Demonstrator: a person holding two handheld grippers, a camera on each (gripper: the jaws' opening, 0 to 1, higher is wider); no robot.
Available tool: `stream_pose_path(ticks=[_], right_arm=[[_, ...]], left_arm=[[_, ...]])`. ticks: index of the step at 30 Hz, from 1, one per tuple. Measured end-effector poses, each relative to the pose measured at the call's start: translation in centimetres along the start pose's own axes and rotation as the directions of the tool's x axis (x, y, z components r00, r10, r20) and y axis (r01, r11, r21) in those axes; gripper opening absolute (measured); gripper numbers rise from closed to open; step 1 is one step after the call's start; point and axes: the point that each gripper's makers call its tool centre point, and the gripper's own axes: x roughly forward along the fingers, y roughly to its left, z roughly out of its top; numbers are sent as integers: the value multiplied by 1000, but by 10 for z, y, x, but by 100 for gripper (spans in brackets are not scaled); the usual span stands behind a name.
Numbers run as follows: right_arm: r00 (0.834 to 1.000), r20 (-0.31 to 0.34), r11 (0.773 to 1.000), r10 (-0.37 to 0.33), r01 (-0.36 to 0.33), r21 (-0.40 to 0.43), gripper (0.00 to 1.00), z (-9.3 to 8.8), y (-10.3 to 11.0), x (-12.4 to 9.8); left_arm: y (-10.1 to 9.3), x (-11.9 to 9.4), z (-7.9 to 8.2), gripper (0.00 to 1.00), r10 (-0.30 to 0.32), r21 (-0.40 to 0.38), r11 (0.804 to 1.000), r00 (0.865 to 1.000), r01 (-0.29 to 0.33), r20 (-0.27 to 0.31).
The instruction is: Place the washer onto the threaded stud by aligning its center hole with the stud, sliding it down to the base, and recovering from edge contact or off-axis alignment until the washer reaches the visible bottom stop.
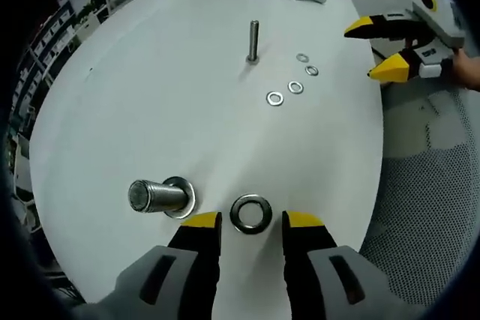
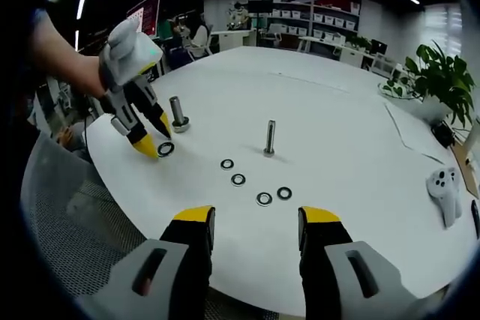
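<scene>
Steel flat ring washer [image 1: 251, 213] on the white desk [image 1: 150, 95]: stiff, slick, thin; my spread left gripper [image 1: 251, 220] must pinch its rim.

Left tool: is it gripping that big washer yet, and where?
No. The large silver steel washer lies flat on the white table between the open left tool tips, ungripped.

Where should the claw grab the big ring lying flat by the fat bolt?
Probably by its rim, pinching across opposite outer edges. The big washer lies flat on the table, so come from above; the open left claw already straddles it. The fat bolt stands apart.
</scene>
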Motion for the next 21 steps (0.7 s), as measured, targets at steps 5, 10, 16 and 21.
stream_pose_path(ticks=[5,10,16,21], right_arm=[[1000,4,1000,-1,1,3,47,0,-1,0],[1000,7,1000,-1,1,5,47,1,-2,0],[1000,7,1000,0,0,6,47,1,-2,0],[1000,-1,1000,6,-6,0,47,-1,-1,1]], left_arm=[[1,1,1,26,-1,1,1000,1000,1,-11],[3,2,0,23,28,85,996,999,-26,-26],[2,1,-1,21,24,69,997,999,-21,-32],[2,1,-4,21,20,67,998,999,-18,-30]])
